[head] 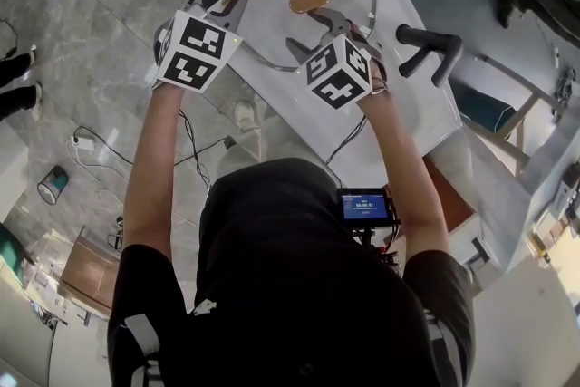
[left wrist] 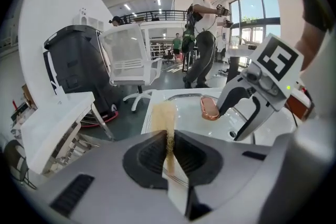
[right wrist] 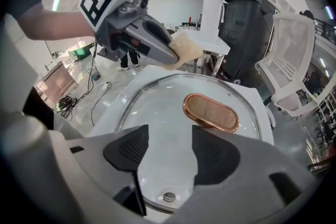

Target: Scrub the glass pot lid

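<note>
1. Left gripper view: left gripper (left wrist: pixel 170 140) jaws clamp a tan sponge (left wrist: pixel 164 115).
2. Right gripper (right wrist: pixel 169 150) jaws stand apart above the glass pot lid (right wrist: pixel 157 105) on the white table (head: pixel 426 100).
3. Sponge is over the lid's 10 o'clock rim.

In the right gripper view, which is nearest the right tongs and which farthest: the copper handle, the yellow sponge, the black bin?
1. The copper handle, on the glass lid, just ahead of the right tongs.
2. The sponge, over the lid's far edge, gripped by the left tongs.
3. The black bin, far back on the right.
</note>
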Tool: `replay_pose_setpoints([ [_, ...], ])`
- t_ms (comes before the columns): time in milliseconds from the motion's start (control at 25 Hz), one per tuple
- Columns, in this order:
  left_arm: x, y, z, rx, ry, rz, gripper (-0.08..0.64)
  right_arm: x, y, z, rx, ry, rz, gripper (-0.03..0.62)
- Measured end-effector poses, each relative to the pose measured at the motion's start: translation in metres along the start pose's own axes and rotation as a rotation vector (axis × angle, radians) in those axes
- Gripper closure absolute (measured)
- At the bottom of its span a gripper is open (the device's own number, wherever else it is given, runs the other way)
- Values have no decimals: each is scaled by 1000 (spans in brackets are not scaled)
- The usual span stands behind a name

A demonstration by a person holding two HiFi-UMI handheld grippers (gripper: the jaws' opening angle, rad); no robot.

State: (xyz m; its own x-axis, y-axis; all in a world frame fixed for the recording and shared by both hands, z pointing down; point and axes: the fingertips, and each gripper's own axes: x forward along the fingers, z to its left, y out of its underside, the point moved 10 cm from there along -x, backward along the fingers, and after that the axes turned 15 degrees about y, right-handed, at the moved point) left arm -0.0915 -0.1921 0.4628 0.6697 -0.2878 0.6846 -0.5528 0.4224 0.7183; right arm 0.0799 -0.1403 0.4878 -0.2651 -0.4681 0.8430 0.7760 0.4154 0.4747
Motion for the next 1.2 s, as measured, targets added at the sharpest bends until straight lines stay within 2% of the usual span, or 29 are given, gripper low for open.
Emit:
replay_pose_setpoints([
  [240, 12, -6, 12, 23, 20, 3, 540, -1, 0, 0, 2, -1, -5, 353],
  [360, 17, -5, 16, 30, 26, 42, 540, -1, -1, 1, 1, -1, -7, 353],
  [760, 39, -10, 26, 176, 73, 150, 540, -1, -1, -1, -1, -6, -8, 353],
  [1200, 48, -7, 21, 202, 141, 208, 540, 0, 0, -1, -1, -9, -6, 353],
])
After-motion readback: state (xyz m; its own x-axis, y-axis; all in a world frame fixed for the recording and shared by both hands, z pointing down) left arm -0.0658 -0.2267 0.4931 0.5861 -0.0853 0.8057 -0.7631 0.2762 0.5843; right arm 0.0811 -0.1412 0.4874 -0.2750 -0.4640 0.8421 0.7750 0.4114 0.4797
